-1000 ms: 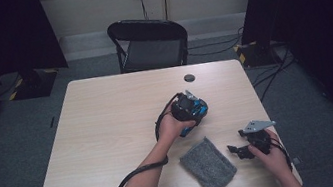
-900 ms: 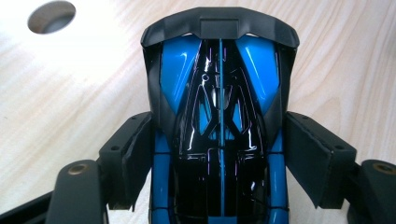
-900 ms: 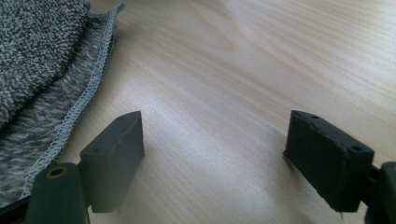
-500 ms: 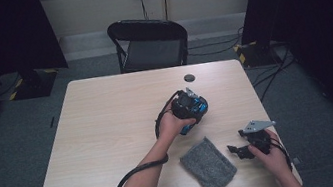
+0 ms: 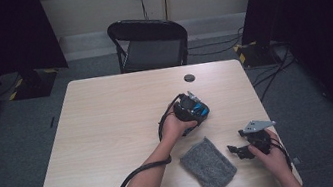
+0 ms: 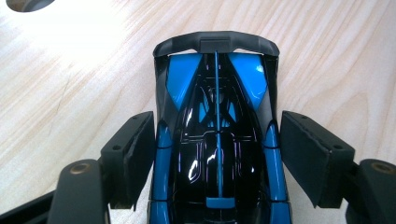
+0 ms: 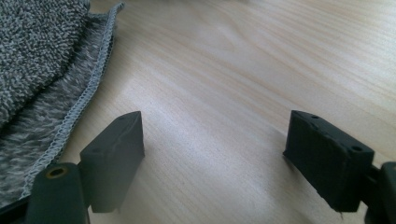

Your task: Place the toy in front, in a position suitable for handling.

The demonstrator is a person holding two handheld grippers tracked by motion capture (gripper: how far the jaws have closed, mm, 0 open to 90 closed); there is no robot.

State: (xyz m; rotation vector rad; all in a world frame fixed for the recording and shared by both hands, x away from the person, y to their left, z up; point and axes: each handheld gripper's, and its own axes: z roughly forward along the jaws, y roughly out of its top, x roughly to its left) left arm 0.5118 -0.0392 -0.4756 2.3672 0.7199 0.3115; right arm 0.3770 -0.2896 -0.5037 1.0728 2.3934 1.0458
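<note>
**Toy car clamped, cloth waiting**

Holding the toy car (image 6: 217, 140) crosswise in the left gripper (image 5: 188, 109), with pads set narrow against both flanks at mid-body, probably so that roof and rear wing stay bare and reachable. Keeping it over the table (image 5: 110, 133), right of centre and just beyond the grey cloth (image 5: 209, 165). Parking the right gripper (image 7: 215, 135) low beside the cloth's stitched hem, spread wide and gripping nothing. Apparently poised to pick up the cloth for wiping the car.
</note>
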